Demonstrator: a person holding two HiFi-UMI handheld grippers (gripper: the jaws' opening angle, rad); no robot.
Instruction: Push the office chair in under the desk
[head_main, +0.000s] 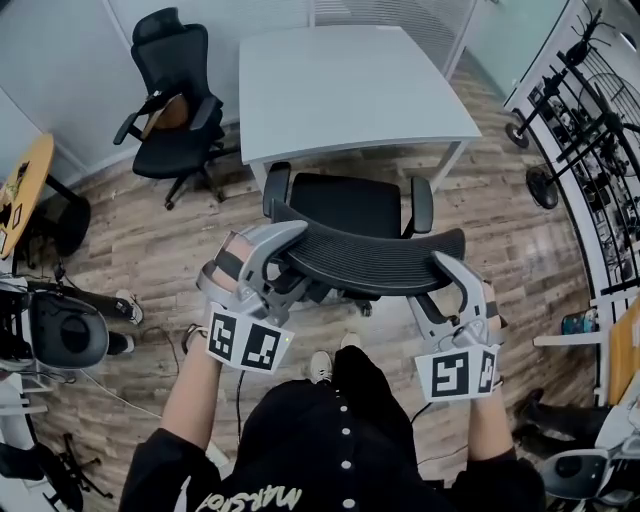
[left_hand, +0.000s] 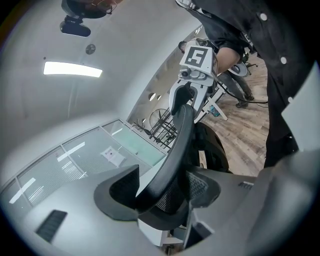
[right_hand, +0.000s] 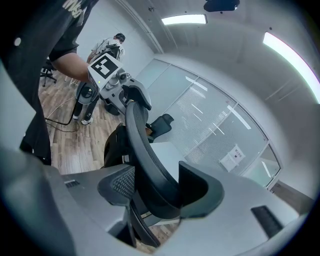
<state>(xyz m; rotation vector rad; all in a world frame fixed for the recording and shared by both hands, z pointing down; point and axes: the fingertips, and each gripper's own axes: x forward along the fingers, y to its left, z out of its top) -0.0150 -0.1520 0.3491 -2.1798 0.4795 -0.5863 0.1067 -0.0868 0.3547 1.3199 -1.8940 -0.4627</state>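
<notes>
The office chair (head_main: 345, 205) stands facing the bench (head_main: 350, 85), the front of its seat at the bench's near edge and most of the seat, both armrests and the backrest (head_main: 370, 262) on the person's side, so by my reckoning nearly all of the travel remains. The left claw (head_main: 295, 258) is closed on the left end of the backrest's top rim, and the right claw (head_main: 440, 285) is closed on the right end. In each gripper view the curved black rim runs between the two pads, which press on it from either side (left claw (left_hand: 165, 192), right claw (right_hand: 160, 187)). With a grip at each end, the push should be level and even from both hands, straight at the bench, so the chair rolls rather than swivels on its column. Pressing down on the rim would likely just tilt the backrest. The left armrest (head_main: 276, 188) and right armrest (head_main: 421, 203) are the parts to watch: whether they clear the underside of the bench top cannot be told from here, so go slowly as they reach the edge and stop if they touch. The chair looks centred between the bench legs, and a small correction from one hand should hold that line
</notes>
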